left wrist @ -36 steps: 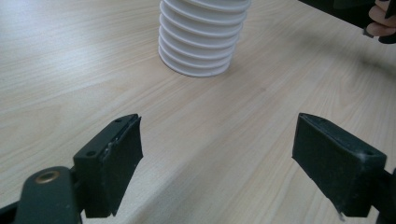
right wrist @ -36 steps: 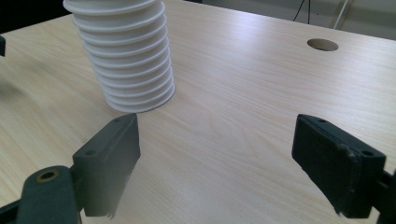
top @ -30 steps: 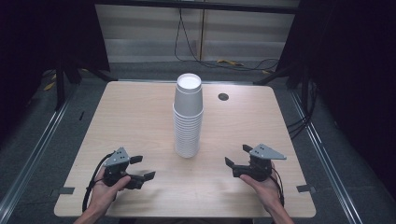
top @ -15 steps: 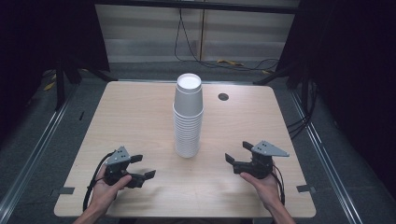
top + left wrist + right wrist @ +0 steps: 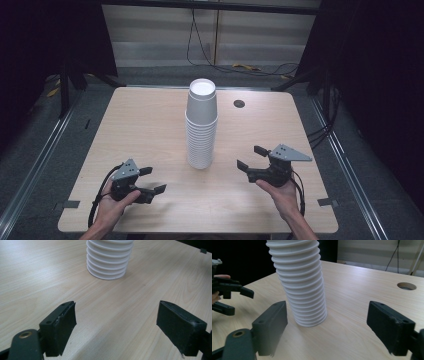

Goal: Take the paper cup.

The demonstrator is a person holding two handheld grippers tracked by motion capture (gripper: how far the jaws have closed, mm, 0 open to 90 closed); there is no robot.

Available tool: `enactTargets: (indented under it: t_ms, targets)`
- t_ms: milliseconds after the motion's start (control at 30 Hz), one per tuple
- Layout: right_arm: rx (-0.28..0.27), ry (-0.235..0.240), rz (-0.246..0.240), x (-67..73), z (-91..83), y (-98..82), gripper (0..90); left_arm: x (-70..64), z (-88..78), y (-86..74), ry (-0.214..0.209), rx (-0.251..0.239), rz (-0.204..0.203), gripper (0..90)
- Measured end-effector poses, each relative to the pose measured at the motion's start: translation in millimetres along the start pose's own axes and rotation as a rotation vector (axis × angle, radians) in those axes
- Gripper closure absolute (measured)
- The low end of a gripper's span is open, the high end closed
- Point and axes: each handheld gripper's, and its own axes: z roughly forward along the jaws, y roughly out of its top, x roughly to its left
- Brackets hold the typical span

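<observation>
I hold my left gripper [image 5: 151,180] low over the near left part of the table [image 5: 140,125], and its jaws stand wide apart with nothing between them but bare wood. In the left gripper view the two black pads [image 5: 65,320] frame an empty stretch of tabletop, and the foot of the stack of white paper cups [image 5: 108,263] stands ahead of them, well clear of both. My right gripper [image 5: 251,158] sits on the near right side, raised a little off the surface, and its jaws are spread just as wide, gripping nothing and touching nothing. In the right gripper view the stack of cups [image 5: 299,282] rises ahead of the gap, nearer my left pad than my right one, and still apart from both; I can see wood between the pads and the bottom rim. The stack stands upright at the middle of the table, mouths down, with one cup on top sitting higher than the tightly nested ones below it. It is between my two grippers and a little farther from me than either. From the right gripper view I can also see my left gripper [image 5: 238,297] off at the far side, its jaws open too. A round hole [image 5: 239,104] in the tabletop lies beyond the stack to the right.
</observation>
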Motion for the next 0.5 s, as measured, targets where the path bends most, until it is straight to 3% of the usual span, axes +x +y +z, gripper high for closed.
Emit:
enactTargets:
  t_ms: [267, 500]
  targets:
    - [-0.036, 0.031, 0.012, -0.6, 7.1, 16.0, 19.1, -0.2, 3.0, 0.4, -0.014, 0.008, 0.003, 15.8]
    - [-0.02, 0.074, 0.0, 3.6, 8.8, 30.2, 17.1, 0.5, 3.7, 0.5, -0.006, 0.009, -0.004, 15.8]
